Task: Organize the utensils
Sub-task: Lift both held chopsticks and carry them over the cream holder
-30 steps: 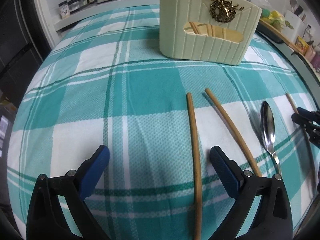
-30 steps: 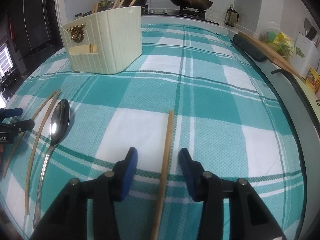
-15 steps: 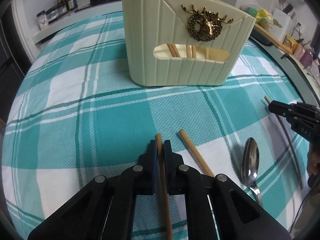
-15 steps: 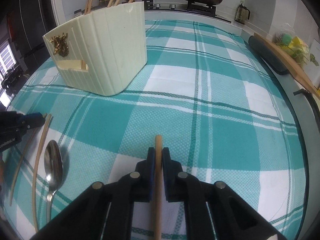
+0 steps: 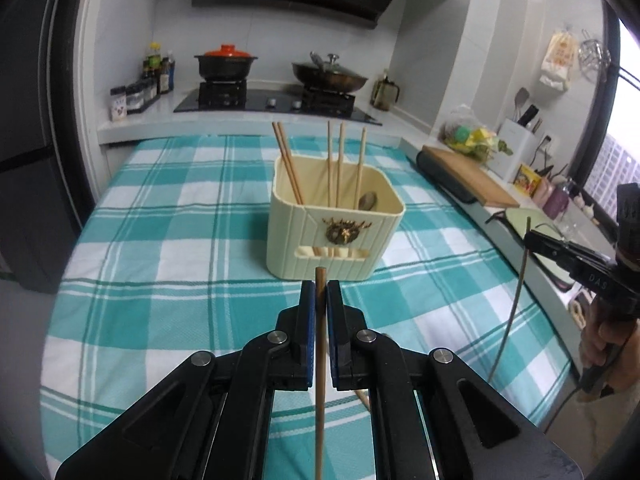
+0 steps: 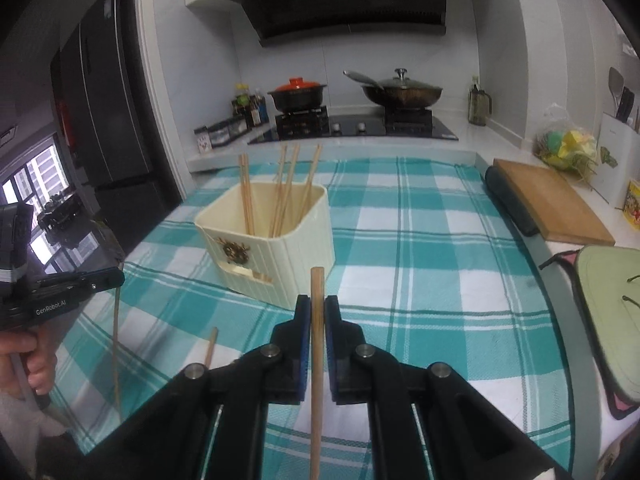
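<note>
Left wrist view, left gripper (image 5: 320,300) pinching chopstick (image 5: 319,380), lower end cut off, right gripper (image 6: 316,316) likewise.

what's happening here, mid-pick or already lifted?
Already lifted. A person holds a gripper in each hand, each clamped on one chopstick: the left gripper on the darker chopstick, the right gripper on the lighter chopstick. Both sticks are held up above the checked tablecloth, aimed toward the cream utensil holder, which already has several chopsticks and a spoon in it. One more chopstick is still on the cloth.
</note>
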{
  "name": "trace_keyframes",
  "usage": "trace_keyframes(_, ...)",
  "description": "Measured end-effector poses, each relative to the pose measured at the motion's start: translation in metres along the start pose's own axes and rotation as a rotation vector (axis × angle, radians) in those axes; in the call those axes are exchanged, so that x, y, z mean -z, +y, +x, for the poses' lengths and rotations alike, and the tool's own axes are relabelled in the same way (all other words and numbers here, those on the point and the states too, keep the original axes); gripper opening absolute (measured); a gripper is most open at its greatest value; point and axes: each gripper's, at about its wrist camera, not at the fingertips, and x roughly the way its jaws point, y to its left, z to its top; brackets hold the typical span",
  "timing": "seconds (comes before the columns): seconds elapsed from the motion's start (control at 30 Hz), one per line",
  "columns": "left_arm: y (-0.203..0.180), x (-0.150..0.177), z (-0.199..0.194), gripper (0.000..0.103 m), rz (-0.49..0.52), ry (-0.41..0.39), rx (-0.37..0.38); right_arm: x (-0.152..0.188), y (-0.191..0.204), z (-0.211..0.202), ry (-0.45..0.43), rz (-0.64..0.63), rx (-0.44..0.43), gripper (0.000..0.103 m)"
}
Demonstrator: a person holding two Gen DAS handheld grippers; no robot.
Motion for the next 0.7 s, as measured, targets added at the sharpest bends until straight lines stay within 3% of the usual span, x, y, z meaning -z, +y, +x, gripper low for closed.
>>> trace_keyframes(0.3, -0.008, -0.013, -0.058, 0.004, 0.003, -0.11, 0.023, -0.011, 0.02, -0.059, -0.112, -0.031, -0.033, 0.007)
trace_keyframes(0.7, -0.01, -0.025, -0.073, 0.004, -0.012, -0.144, 0.045, -0.017, 0.023, -0.087, -0.261, -0.017, -0.052, 0.007)
